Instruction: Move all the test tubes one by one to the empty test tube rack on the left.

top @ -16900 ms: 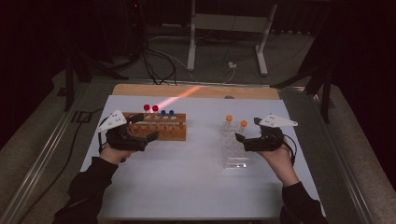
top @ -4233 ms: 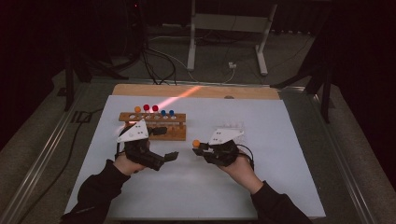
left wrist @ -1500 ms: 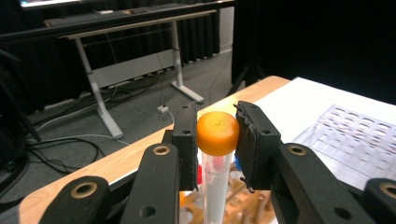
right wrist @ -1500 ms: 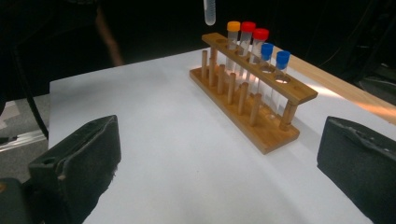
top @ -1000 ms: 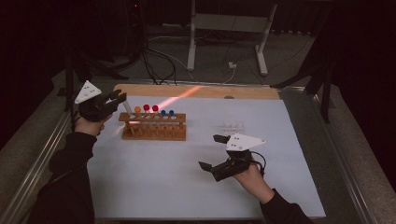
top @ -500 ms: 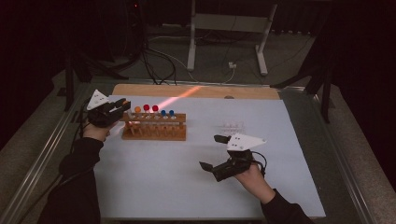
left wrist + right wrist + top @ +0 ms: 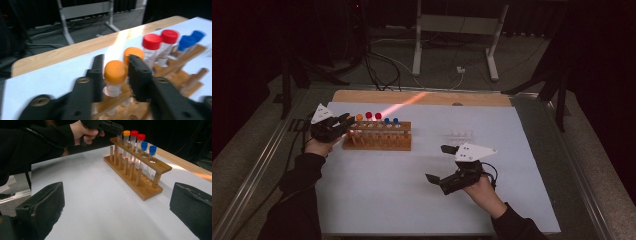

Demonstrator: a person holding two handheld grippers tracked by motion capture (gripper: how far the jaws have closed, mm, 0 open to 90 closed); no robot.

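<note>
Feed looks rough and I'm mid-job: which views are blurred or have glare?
Left gripper view: motion-blurred, worst at the blue-capped tubes. High view: dim surroundings, an orange light streak falls across the table's far edge. Right gripper view: wooden rack fairly sharp.

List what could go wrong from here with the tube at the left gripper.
1. The left gripper has its jaws around an orange-capped tube at the end of the wooden rack; a tilted pull could jam it or tip the rack.
2. A second orange-capped tube stands just behind; the jaw could knock it.
3. The right gripper hangs open, not steadying the rack.
</note>
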